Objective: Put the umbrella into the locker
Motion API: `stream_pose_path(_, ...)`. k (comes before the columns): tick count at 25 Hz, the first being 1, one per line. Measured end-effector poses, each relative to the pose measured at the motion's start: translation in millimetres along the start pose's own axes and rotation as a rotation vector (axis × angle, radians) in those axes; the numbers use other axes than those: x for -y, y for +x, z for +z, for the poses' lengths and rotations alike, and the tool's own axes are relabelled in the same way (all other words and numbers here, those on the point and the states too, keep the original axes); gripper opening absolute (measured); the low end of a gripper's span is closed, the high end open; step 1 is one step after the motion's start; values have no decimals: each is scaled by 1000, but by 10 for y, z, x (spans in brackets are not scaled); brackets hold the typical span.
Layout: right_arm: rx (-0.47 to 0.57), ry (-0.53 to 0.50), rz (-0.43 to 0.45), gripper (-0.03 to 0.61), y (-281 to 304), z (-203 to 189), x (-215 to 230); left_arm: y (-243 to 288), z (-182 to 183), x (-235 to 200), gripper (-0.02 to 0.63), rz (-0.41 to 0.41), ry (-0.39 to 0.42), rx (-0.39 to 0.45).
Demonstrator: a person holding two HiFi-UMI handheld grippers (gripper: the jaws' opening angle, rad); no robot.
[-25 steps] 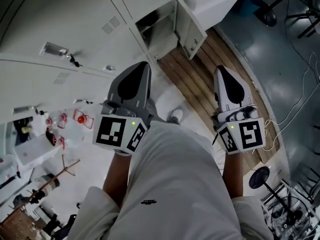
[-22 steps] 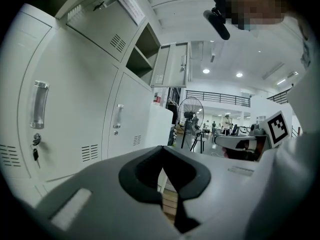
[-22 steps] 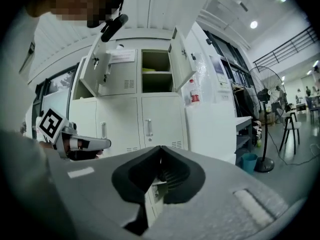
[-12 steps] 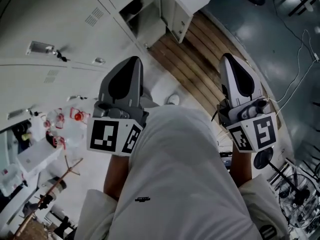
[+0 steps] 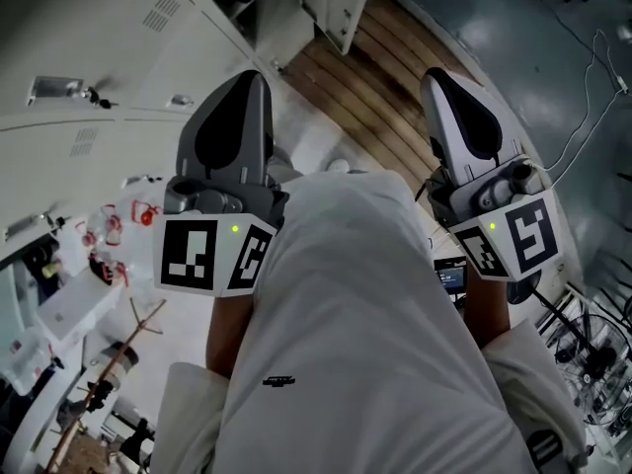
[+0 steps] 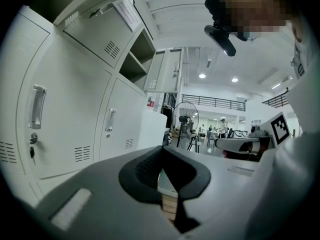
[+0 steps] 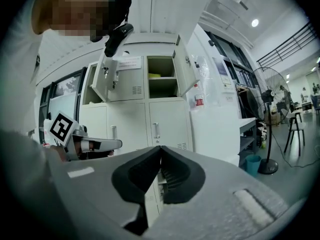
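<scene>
In front of the lockers (image 5: 89, 28) we hold both grippers level, side by side, w/ nothing in them. The left gripper (image 6: 161, 153) has its tips pressed together; only a slit lower down shows the floor behind. The right gripper (image 7: 160, 148) is closed the same way, also empty.

The umbrella itself we find in no view, so we cannot say where it is. In the right gripper view the open compartment (image 7: 161, 86) stands at approx. 12 o'clock above the jaws, w/ its door (image 7: 186, 74) swung out at 1 o'clock. Something yellow-green (image 7: 155, 75) lies on its shelf; we cannot tell what it is.

What can go wrong, in our judgement:
- We search for the umbrella w/ the head turned down, and the cable (image 5: 592, 77) on the dark floor at 2 o'clock in the head view may catch a foot.
- Both jaw pairs are shut. If we reach the umbrella w/o opening first, the tips probably push it away instead of taking it.
- The open door sticks out into the path. A long thing carried level may strike it, or a gripper may.
- The shelf is perhaps partly occupied, so the umbrella may not go in fully and may slide out again.
- The cluttered table (image 5: 59, 304) at 8 o'clock is near the left elbow; a wide swing may knock things there.
</scene>
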State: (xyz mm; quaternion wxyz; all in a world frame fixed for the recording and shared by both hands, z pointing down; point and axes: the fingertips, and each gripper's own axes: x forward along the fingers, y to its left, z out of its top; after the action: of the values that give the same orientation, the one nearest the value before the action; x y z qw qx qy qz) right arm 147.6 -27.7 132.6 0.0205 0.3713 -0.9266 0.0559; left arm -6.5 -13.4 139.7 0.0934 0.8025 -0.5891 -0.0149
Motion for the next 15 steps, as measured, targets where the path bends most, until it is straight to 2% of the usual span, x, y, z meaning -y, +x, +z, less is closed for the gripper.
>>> stream_pose_path(8, -35, 6, 83, -6, 34, -128, -167, -59, -156, 46, 18, -6, -17, -38)
stream_pose_path(15, -52, -23, 73, -8, 22, -207, -296, -133, -249, 91, 18, -21, -31, -62)
